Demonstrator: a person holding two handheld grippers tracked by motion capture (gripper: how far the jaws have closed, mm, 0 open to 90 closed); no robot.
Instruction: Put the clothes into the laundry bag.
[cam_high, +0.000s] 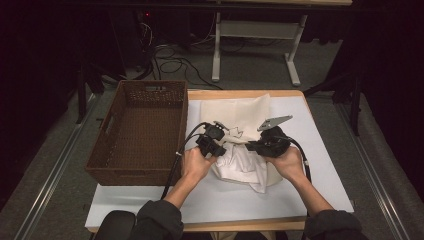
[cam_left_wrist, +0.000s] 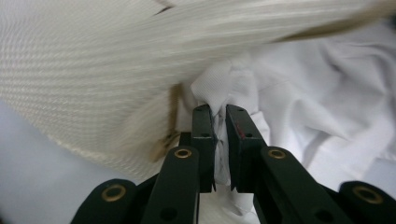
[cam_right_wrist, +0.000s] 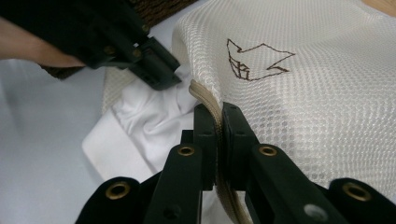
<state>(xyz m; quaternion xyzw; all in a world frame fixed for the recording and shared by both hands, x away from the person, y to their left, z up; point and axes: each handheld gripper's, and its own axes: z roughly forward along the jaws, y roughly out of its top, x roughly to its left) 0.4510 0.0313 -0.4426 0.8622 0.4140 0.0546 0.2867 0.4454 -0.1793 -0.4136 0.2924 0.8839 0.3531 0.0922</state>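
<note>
Right gripper view shows the right claw (cam_right_wrist: 218, 112) clamping the mesh bag's (cam_right_wrist: 299, 93) hem; left claw (cam_left_wrist: 219, 114) pinches white cloth (cam_left_wrist: 303, 102).

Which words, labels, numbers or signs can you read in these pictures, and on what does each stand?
No readable word, label or number appears in any view.
One sign: a brown stitched outline figure, angular with no letters, on the cream mesh bag; it shows as a small dark mark in the high view, too small to make out there.
</note>
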